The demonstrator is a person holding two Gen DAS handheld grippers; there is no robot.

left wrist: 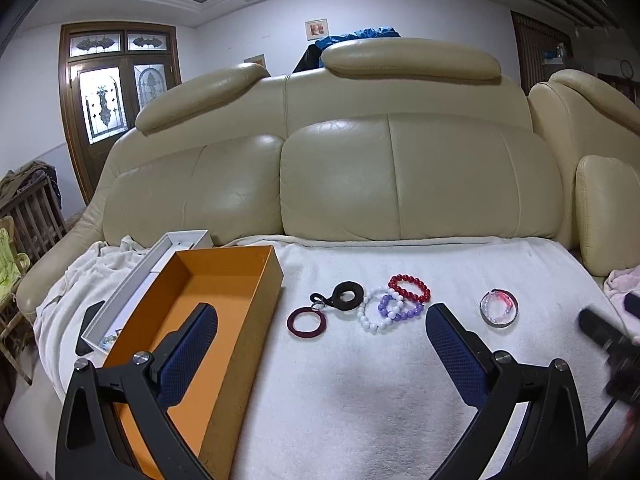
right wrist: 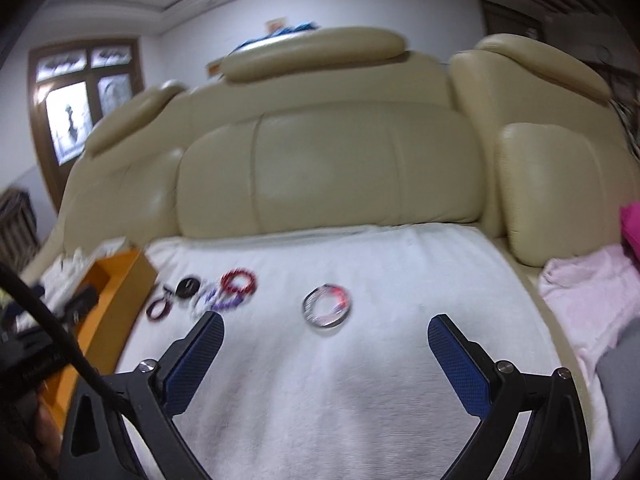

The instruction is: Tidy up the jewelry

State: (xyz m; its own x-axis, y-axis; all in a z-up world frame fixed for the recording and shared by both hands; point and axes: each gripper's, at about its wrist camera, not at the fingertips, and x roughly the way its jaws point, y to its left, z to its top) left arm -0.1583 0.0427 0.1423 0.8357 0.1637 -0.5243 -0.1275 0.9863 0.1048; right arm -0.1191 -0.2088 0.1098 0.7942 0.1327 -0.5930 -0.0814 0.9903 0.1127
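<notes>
Several bracelets lie on a white towel (left wrist: 360,380) on a sofa seat: a maroon ring (left wrist: 306,321), a black ring (left wrist: 347,297), a white bead bracelet (left wrist: 374,320), a purple one (left wrist: 400,310), a red one (left wrist: 410,288) and a clear bangle with pink inside (left wrist: 498,308). An open orange box (left wrist: 208,320) stands at the left. My left gripper (left wrist: 320,316) is open and empty; its left finger hangs over the box. My right gripper (right wrist: 326,328) is open and empty, just short of the clear bangle (right wrist: 327,307). The bead cluster (right wrist: 224,292) and the orange box (right wrist: 116,280) show blurred.
A white box lid (left wrist: 160,256) lies behind the orange box. The cream sofa back (left wrist: 360,176) rises behind the towel. A pink cloth (right wrist: 580,280) lies at the right. The right gripper's body shows blurred in the left wrist view (left wrist: 608,344).
</notes>
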